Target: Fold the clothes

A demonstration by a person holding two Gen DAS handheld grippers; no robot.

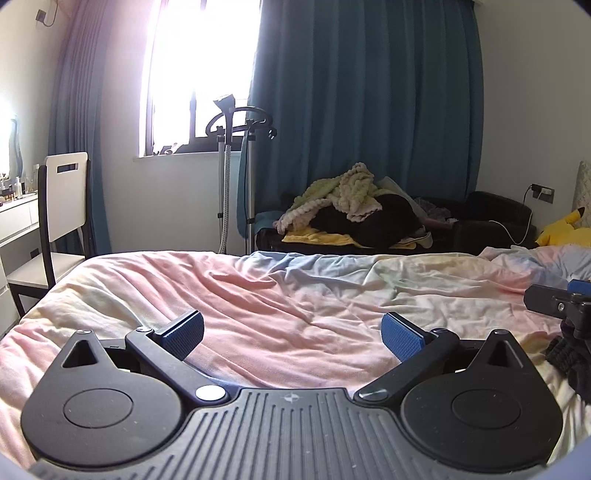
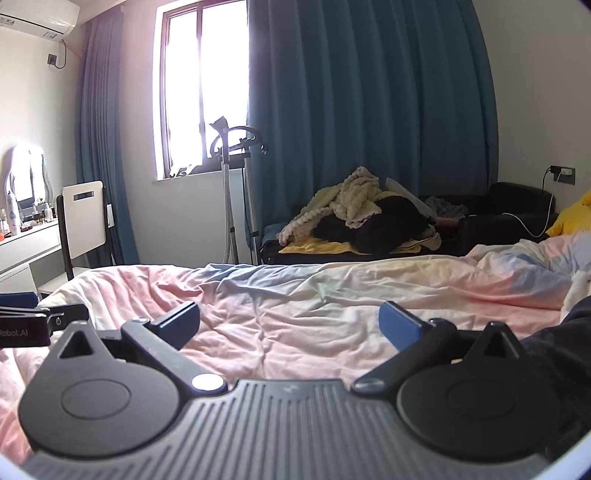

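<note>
Both tongs, left gripper [image 1: 291, 338] and right gripper [image 2: 290, 323], spread apart, empty, above rumpled pink pastel duvet [image 1: 277, 295]. Dark knitted garment [image 1: 565, 362] beside duvet's right edge. Risk judged: pinching bedding instead of clothing.

Blown-out daylight glare from the window [image 1: 192, 74], dim foreground, sharp focus, fisheye-bent vignetted edges.

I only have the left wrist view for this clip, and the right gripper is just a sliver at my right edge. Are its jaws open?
Observer: Yes. The right gripper stands wide open over the pink bedsheet, with nothing between the jaws.
Operator: Any clothing near it?
Observer: Dark fabric lies along its right side; garment or sleeve, I cannot tell.
Operator: Anything else outside my frame?
Observer: A wall air conditioner at the upper left.
</note>
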